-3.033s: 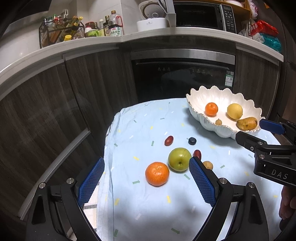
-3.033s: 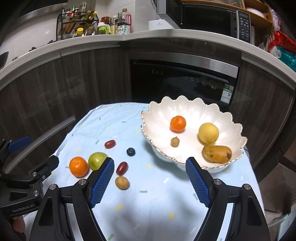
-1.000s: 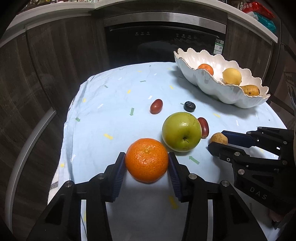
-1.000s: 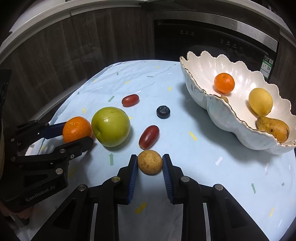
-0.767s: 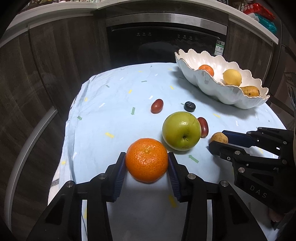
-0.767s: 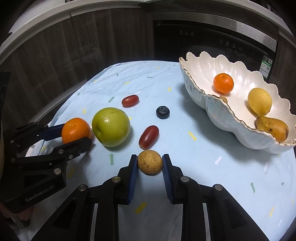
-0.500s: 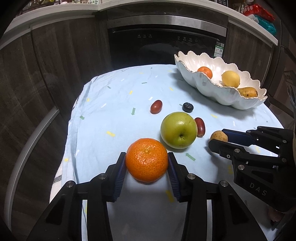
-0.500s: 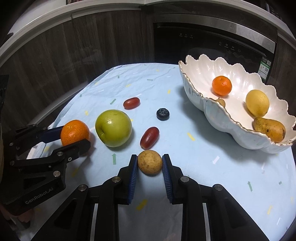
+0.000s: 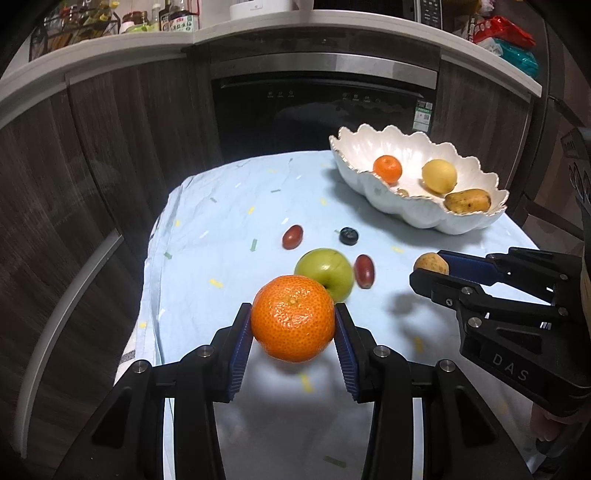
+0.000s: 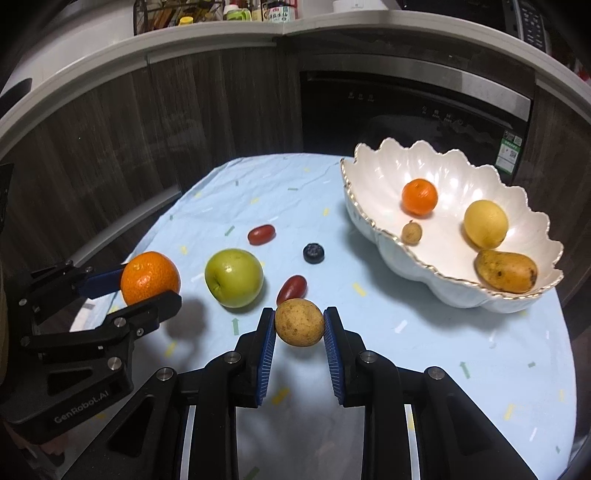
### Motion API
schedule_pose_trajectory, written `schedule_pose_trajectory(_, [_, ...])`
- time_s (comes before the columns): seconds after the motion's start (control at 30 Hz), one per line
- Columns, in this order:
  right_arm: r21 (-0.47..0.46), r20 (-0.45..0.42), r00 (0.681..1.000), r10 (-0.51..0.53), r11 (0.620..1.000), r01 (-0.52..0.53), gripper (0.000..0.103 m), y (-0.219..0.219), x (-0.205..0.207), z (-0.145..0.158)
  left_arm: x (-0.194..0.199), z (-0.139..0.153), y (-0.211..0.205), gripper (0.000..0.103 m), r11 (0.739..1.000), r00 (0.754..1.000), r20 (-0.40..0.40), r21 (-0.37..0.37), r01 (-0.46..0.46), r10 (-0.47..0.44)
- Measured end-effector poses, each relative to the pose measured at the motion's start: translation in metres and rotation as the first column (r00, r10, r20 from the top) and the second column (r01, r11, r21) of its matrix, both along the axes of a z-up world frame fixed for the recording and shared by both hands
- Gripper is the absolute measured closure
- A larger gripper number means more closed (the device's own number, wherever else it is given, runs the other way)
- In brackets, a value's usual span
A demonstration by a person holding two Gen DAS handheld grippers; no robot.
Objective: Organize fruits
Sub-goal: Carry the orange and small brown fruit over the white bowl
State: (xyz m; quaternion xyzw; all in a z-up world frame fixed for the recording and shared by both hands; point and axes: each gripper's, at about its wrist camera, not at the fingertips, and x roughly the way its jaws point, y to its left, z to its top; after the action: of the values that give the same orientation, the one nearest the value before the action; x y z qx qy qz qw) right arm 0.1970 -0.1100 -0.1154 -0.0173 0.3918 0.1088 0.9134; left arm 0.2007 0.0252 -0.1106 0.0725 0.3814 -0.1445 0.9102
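A scalloped white bowl (image 10: 373, 236) with a thin gold rim, glossy like glazed ceramic, stands at the far right of a round table under a pale blue cloth (image 10: 406, 332) creased and speckled with small coloured dashes and arrows. Inside the bowl lie a small pebbly mandarin (image 10: 419, 196), a smooth yellow round fruit (image 10: 485, 223), a speckled brown-yellow pear (image 10: 505, 271) and a tiny tan longan (image 10: 412, 232).

On the cloth sit a shiny green apple (image 10: 234, 277), two glossy dark-red oval grapes (image 10: 261, 234) (image 10: 291, 289) and a matte blueberry (image 10: 313, 253).

The black plastic frames carry raised lettering: "GenRobot.AI" on the one to the left, "DAS" on the other. The labels on the bottles (image 9: 173, 22) up on the counter are too small to read.

The left tongs (image 9: 293, 334) are partly closed, their ribbed blue pads pressing both flanks of a dimpled orange (image 9: 293, 323), which hangs clear of the cloth just in front of the apple, its shadow below. The right tongs (image 10: 299, 334) are nearly closed on a round, dull, freckled brown fruit (image 10: 299, 322), clamped between the blue pads, clear of the cloth beside the nearer grape and well short of the bowl.
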Motion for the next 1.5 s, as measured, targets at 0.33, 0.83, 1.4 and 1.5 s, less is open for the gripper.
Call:
schedule_pose_trajectory(0.33, [0.01, 0.043, 0.998, -0.045, 0.999, 0.045, 0.075, -0.02, -0.014, 0.023, -0.012, 0.024, -0.022, 0.061, 1.0, 0.999, 0.04, 0.0, 0.018, -0.018])
schedule_pose_trajectory(0.83, [0.039, 0.082, 0.987, -0.137, 0.99, 0.134, 0.075, -0.067, -0.025, 0.048, -0.013, 0.05, -0.065, 0.061, 0.997, 0.994, 0.074, -0.005, 0.077, -0.077])
schedule_pose_trajectory(1.4, [0.036, 0.138, 0.959, -0.247, 0.969, 0.245, 0.075, -0.124, -0.01, 0.072, 0.019, 0.072, -0.122, 0.061, 0.989, 0.984, 0.101, -0.016, 0.148, -0.146])
schedule_pose_trajectory(1.5, [0.035, 0.144, 0.955, -0.259, 0.966, 0.257, 0.075, -0.132, -0.004, 0.075, 0.028, 0.073, -0.128, 0.061, 0.988, 0.983, 0.102, -0.018, 0.154, -0.151])
